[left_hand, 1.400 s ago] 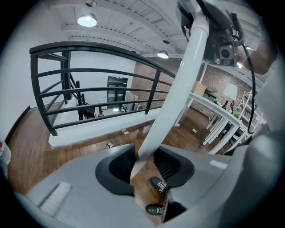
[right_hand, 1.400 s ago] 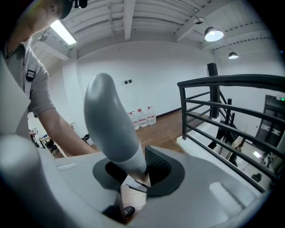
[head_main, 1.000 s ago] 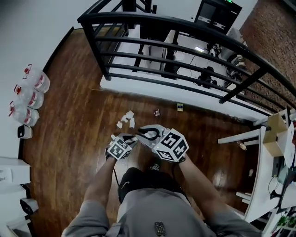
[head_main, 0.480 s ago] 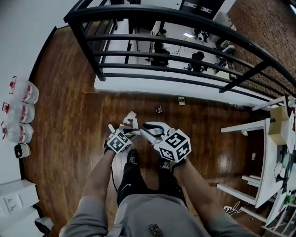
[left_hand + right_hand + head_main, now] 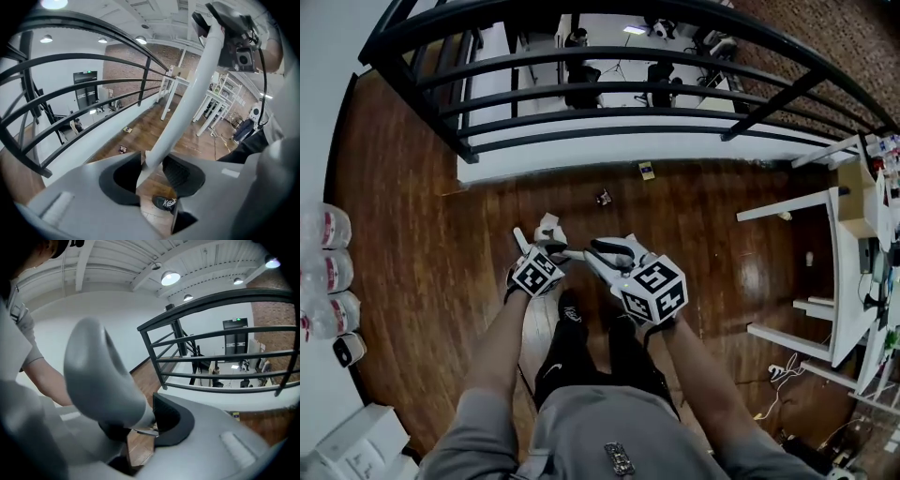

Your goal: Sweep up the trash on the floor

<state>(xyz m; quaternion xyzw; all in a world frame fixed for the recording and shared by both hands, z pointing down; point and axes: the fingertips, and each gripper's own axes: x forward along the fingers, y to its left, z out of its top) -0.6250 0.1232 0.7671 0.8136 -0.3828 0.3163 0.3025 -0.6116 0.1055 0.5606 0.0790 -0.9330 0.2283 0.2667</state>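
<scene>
Tools gripped, the first sweep not yet begun.
The left gripper (image 5: 151, 165) holds a white round pole (image 5: 190, 93) touching both pads, its jaws having just been opening; the right gripper (image 5: 149, 422) is clamped narrow on a grey bulbous plastic handle (image 5: 101, 376). Beyond, on the dark wooden floor (image 5: 422, 234), a small dark wrapper (image 5: 604, 197) and a yellow packet (image 5: 647, 170) lie near the black metal railing (image 5: 581, 58). Next, probably, the brush end goes down behind them; both tool heads are hidden.
</scene>
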